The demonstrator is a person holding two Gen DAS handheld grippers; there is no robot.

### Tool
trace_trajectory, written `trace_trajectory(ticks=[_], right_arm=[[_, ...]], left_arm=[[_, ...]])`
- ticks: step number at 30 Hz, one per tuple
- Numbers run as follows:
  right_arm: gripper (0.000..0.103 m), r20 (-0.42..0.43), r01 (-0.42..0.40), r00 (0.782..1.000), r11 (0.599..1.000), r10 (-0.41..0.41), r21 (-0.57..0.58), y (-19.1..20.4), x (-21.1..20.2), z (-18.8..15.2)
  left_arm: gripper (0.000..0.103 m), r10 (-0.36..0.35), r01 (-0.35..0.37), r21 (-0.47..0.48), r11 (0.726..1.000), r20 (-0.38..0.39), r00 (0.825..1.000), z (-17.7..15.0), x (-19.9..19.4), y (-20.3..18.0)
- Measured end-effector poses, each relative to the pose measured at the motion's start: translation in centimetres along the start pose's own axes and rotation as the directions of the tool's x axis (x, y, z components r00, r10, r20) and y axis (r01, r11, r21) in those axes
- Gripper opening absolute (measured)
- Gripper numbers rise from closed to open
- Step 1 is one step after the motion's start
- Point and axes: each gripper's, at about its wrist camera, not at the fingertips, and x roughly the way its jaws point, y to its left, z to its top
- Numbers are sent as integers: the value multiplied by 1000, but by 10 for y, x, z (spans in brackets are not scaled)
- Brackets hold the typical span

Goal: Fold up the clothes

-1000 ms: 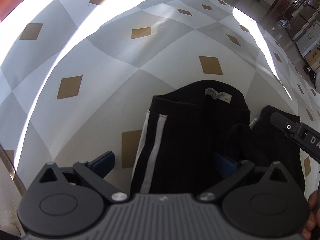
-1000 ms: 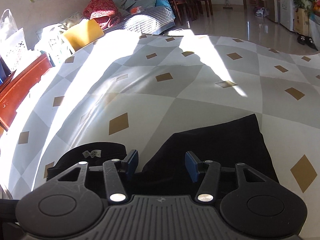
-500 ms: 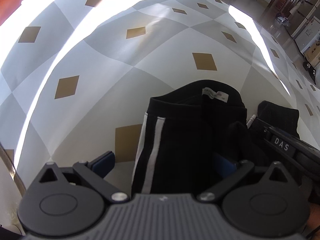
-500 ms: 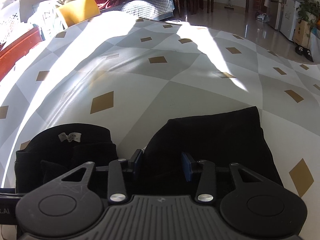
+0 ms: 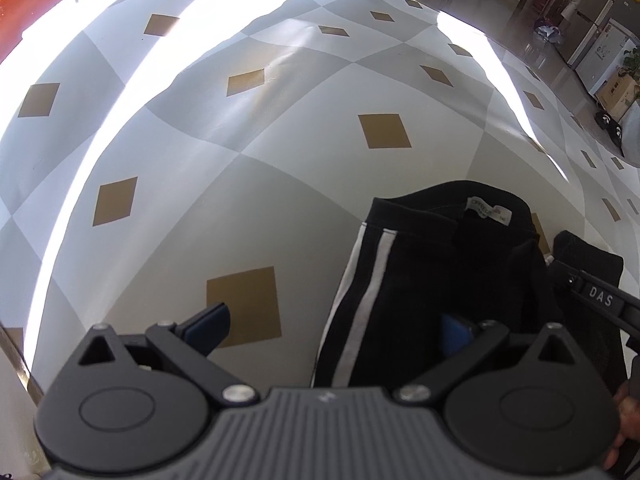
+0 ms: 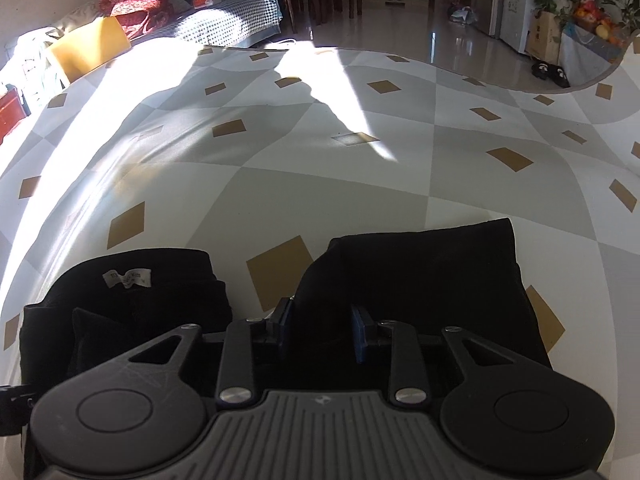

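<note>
1. Lying in the lower part of both views, the black knit trousers with a double white side stripe rested on the desk covered in a grey-and-white diamond-patterned cloth with tan squares; the waistband with its small white sewn-in label was toward the upper edge of the garment.
2. The right claw was closing its blue pads on a raised fold of the second black fabric panel at lower centre of the right wrist view, and the cloth sat between them; whether the pads already pressed on it could not be told for certain, though they looked to touch it.
3. The left claw stood wide apart at the bottom of the left wrist view, one blue pad over bare desk cloth, the other buried against the dark fabric, gripping nothing.
4. By the look of it the garment was light, limp and soft: it would sag and drape from any pinch point, never holding a shape.
5. A thick seam, hem or waistband edge seemed the best hold, since a single thin layer might slip from the pads.
6. The smooth desk cloth would probably let the fabric slide, so dragging could undo a fold.
</note>
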Motion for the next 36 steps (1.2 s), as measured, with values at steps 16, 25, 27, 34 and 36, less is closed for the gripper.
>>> trace_trajectory(ticks=[16, 25, 27, 34, 36], right_arm=[[34, -57, 36, 998, 997, -32, 65, -55, -35, -27], [40, -104, 9, 995, 998, -3, 55, -60, -51, -42], [40, -110, 1, 994, 998, 6, 67, -63, -54, -41], [43, -42, -39, 998, 995, 43, 90, -68, -73, -36], [44, -32, -85, 996, 992, 88, 89, -68, -78, -36]], left_arm=[[103, 31, -39, 95, 995, 85, 996, 12, 16, -43], [103, -36, 25, 98, 995, 115, 993, 2, -12, -53], [103, -52, 33, 131, 991, 141, 989, -4, -24, -56], [103, -119, 88, 191, 978, 154, 981, -33, -54, -60], [103, -128, 102, 195, 976, 128, 984, -45, -55, -56]])
